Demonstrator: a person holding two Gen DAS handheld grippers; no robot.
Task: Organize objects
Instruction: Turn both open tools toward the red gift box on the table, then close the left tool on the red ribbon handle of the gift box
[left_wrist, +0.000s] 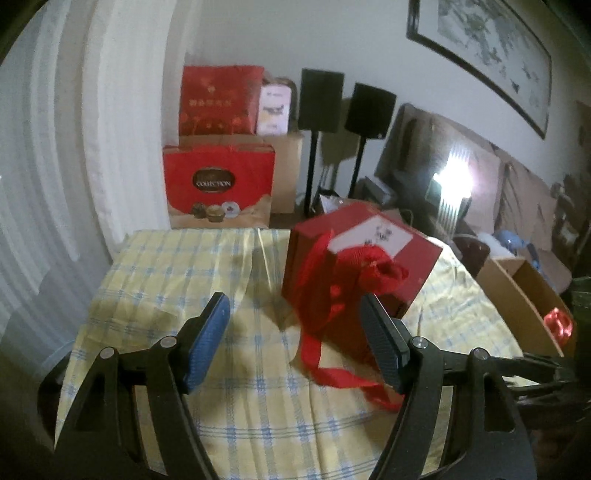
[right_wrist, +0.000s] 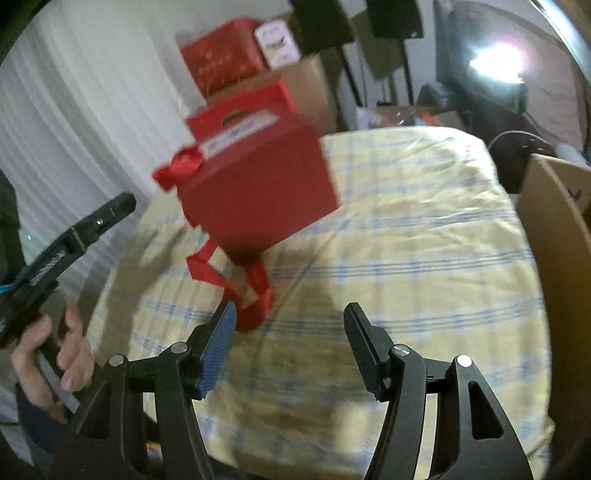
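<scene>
A red gift box (left_wrist: 364, 254) with a white label and a loose red ribbon (left_wrist: 332, 354) sits tilted on the table with the yellow checked cloth (left_wrist: 184, 266). My left gripper (left_wrist: 295, 306) is open, the ribbon trailing past its right finger. In the right wrist view the box (right_wrist: 258, 184) looks blurred and raised on one edge, its ribbon (right_wrist: 255, 295) hanging to the cloth (right_wrist: 424, 240). My right gripper (right_wrist: 290, 314) is open and empty, just below the ribbon end. The left gripper (right_wrist: 74, 236) shows at the left, held by a hand.
Red gift bags (left_wrist: 219, 184) and cardboard boxes stand behind the table by the wall. Two black speakers on stands (left_wrist: 321, 99) stand further right. An open cardboard box (left_wrist: 524, 295) holding something red sits to the right of the table; it also shows in the right wrist view (right_wrist: 557, 236).
</scene>
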